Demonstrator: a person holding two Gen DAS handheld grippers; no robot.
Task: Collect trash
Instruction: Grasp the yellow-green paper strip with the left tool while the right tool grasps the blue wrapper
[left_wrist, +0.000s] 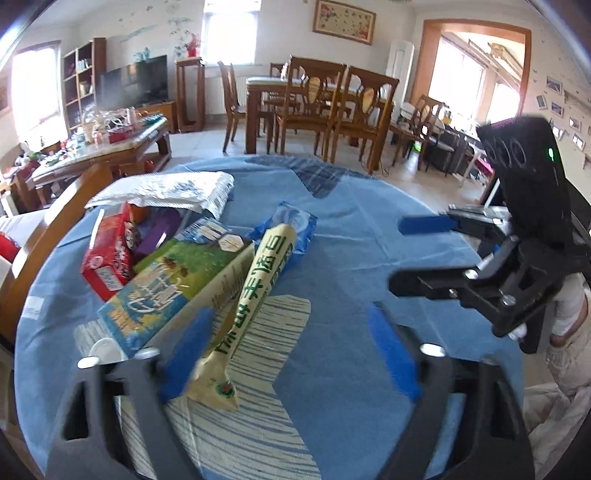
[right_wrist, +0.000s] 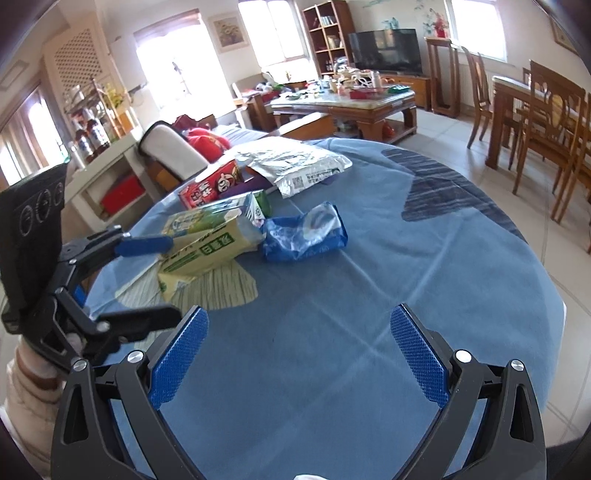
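Note:
On the blue tablecloth (left_wrist: 351, 236) lies a pile of trash: a cream wrapper with green writing (left_wrist: 255, 291), a green and blue carton (left_wrist: 173, 288), a red box (left_wrist: 110, 254), a blue crumpled wrapper (left_wrist: 291, 225) and a silver foil bag (left_wrist: 166, 192). My left gripper (left_wrist: 291, 354) is open, its jaws wide around the near end of the cream wrapper. My right gripper (right_wrist: 299, 358) is open and empty above bare cloth, right of the pile. In the right wrist view the cream wrapper (right_wrist: 210, 251), blue wrapper (right_wrist: 306, 232) and left gripper (right_wrist: 166, 277) show.
The round table's edge (right_wrist: 546, 280) drops to a tiled floor. A dining table with wooden chairs (left_wrist: 321, 99) stands behind, a cluttered coffee table (right_wrist: 351, 99) and a sofa (right_wrist: 177, 147) to the side.

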